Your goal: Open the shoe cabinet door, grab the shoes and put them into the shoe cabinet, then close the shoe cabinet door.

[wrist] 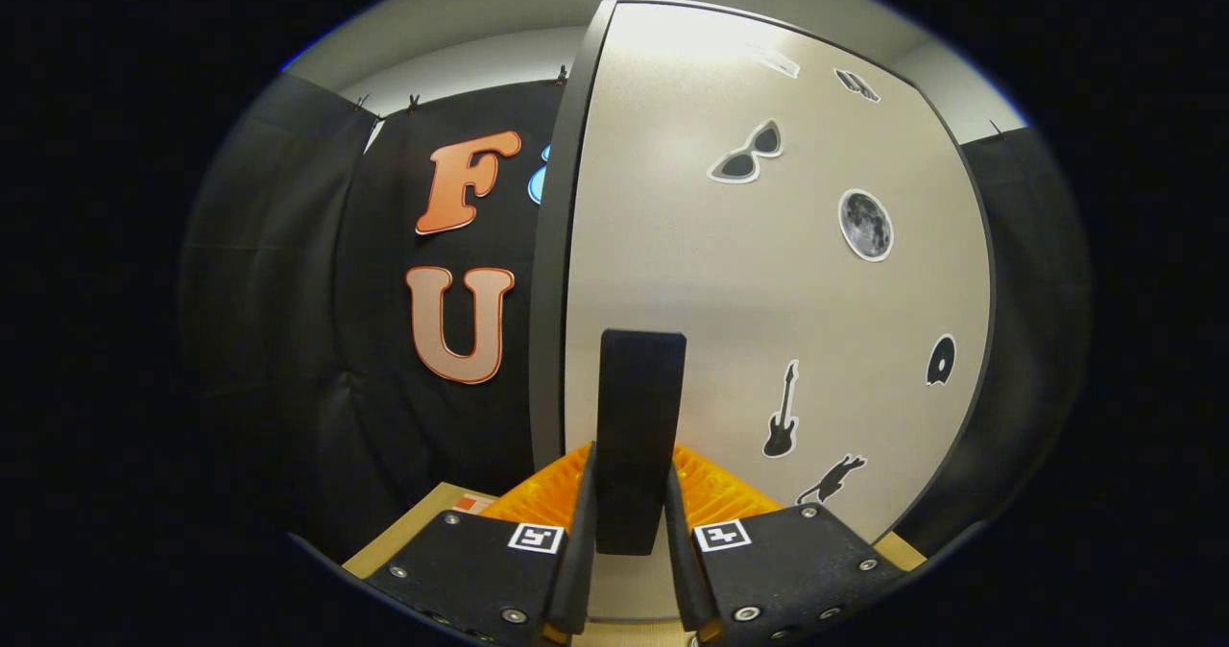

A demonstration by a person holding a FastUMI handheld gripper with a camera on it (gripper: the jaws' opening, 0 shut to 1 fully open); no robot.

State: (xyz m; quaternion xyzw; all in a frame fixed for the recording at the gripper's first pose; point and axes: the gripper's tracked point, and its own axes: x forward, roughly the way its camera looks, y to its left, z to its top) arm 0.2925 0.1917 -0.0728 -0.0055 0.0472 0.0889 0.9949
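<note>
My claw (629,532) clamped on door handle (640,417) of shoe cabinet door (768,273) (door-opening step, probably); next: pull outward.

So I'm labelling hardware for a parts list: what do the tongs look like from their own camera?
The tongs have two black, blocky housings with silver screws, each carrying a small square black-and-white marker near its inner corner. Ribbed orange parts sit ahead of the housings. No cables or sleeves are visible.

shoe cabinet door (768,273): pale, stickered, upright | dark handle (639,436): vertical, clamped between the tongs (629,532)
</note>
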